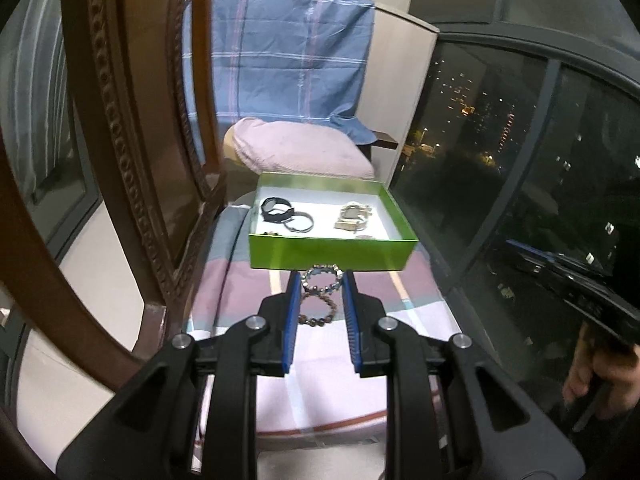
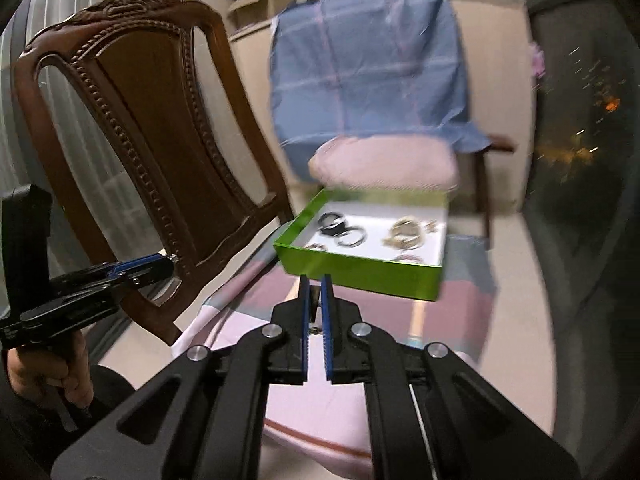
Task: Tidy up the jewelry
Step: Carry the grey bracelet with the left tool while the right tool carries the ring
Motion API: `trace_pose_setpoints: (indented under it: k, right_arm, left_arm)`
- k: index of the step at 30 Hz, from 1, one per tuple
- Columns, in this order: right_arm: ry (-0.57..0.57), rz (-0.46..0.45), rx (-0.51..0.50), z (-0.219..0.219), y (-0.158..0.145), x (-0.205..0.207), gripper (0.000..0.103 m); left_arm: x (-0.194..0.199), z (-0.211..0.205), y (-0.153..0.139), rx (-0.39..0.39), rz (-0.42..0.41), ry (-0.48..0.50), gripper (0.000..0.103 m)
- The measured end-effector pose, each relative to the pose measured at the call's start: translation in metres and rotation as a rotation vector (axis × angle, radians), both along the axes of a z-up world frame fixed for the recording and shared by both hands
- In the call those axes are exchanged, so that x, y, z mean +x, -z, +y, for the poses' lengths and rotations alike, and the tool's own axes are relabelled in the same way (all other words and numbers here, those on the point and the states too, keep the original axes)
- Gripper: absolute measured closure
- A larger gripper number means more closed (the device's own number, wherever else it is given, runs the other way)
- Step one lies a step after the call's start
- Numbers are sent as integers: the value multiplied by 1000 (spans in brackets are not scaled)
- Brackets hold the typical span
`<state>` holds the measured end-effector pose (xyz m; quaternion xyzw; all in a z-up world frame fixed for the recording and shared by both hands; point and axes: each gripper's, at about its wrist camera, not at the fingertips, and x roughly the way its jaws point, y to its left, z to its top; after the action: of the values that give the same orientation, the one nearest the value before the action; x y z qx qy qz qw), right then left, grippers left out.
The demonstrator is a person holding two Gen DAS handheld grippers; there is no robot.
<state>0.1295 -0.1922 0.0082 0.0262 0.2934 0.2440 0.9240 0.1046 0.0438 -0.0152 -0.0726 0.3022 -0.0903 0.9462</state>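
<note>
Left gripper [image 1: 321, 280] pinched a beaded bracelet [image 1: 322, 280]; only the right wrist view showed the right gripper [image 2: 315, 286] shut, green box [image 2: 360, 270] just ahead.

Room ahead of my claws: a carved wooden chair [image 2: 132, 152] to the left, a blue checked cloth [image 1: 288, 48] draped over a pale cabinet [image 1: 400, 92] straight ahead, and a dark window [image 1: 520, 152] with city lights to the right.

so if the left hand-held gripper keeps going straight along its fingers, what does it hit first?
Probably the near wall of the green box. The left hand-held gripper, carrying a beaded bracelet, points straight at it; depth between them is unclear.
</note>
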Motion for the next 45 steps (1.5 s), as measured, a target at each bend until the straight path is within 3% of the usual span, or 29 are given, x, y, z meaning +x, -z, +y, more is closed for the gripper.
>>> trace_pose_setpoints:
  k: [6, 17, 45]
  right_arm:
    - [81, -86, -38, 1, -10, -53, 97]
    - [134, -97, -54, -7, -13, -76, 97]
    - [140, -76, -60, -5, -8, -74, 97]
  left_arm:
    - [-27, -19, -13, 15, -24, 9, 82]
    - [-50, -29, -18, 28, -26, 8, 82]
    - [-49, -31, -14, 30, -8, 4, 82]
